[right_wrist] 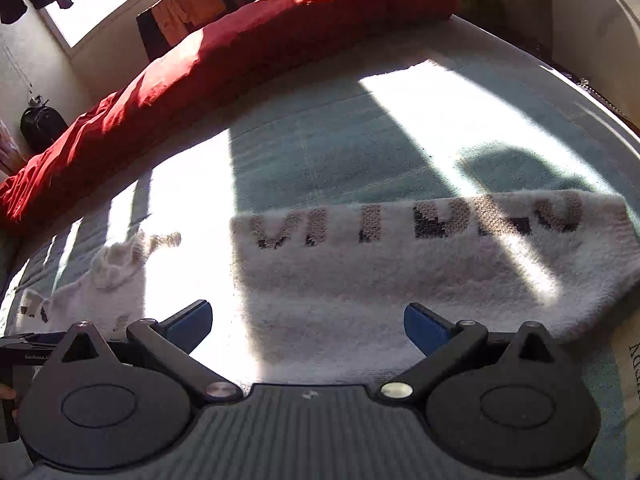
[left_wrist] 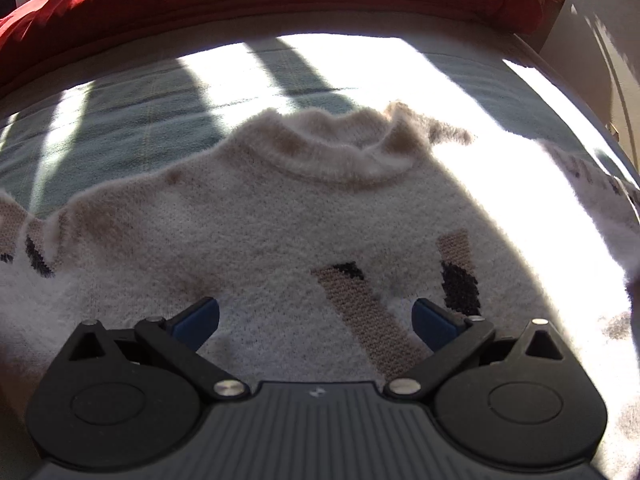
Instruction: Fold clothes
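Status: I read the fluffy cream knitted sweater with tan and dark brown block patterns (left_wrist: pixel 248 240) as lying flat on the pale green bedspread (left_wrist: pixel 120 128). Its ribbed collar (left_wrist: pixel 332 148) sits straight ahead of the left claw (left_wrist: pixel 316 316), and its body runs under both of that claw's fingers. The left claw is released, jaws wide apart, with nothing between them.

In the right wrist view, a lettered cream panel of the sweater (right_wrist: pixel 420 264) lies just ahead of the right claw (right_wrist: pixel 308 324). I cannot tell whether this is a sleeve laid out or a part already turned over. The right claw is also released and empty.

Progress: the torso is spread open and is not a compact stack, so in my judgement folds remain to be made.

Appearance: deep soft pile, loose and limp, partly washed out by strong sunlight. A rumpled red duvet (right_wrist: pixel 240 52) lies beyond both claws.
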Tool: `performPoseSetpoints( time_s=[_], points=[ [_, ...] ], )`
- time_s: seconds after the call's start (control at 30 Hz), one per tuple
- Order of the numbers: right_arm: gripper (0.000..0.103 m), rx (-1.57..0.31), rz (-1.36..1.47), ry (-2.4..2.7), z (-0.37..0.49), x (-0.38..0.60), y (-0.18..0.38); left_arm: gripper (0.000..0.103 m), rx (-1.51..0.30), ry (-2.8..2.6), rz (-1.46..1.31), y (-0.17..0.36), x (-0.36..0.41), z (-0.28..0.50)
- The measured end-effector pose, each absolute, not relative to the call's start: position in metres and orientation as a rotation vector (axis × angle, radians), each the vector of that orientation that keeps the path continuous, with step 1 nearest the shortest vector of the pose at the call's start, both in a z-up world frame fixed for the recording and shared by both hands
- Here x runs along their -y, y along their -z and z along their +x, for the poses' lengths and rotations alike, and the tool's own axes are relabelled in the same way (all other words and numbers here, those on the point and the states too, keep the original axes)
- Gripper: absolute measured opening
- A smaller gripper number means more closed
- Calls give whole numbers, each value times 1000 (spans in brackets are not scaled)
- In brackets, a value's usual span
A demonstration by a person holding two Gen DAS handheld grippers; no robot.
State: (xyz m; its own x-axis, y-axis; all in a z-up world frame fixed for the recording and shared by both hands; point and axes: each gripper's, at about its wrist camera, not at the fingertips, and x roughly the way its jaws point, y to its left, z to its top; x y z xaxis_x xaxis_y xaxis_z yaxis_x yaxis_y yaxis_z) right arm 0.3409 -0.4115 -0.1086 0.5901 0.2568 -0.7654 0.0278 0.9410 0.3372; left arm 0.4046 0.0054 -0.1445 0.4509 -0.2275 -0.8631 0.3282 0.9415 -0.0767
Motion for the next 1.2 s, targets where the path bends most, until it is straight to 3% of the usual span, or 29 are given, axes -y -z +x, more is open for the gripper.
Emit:
performPoseSetpoints(
  time_s=[0.23,0.4,0.67,1.2],
  points=[
    [103,-1031,-137,-550,309,240,131,102,-950,573,336,129,-15,327],
    [103,-1094,-191,-544,301,199,156,102,-1024,614,364,156,-30,294],
    [103,-1083,-201,-449,287,193,172,102,-1111,614,230,163,-76,251],
    [103,-1013,-214,-333,275,185,178,101,-1131,767,301,147,-115,203]
  ],
)
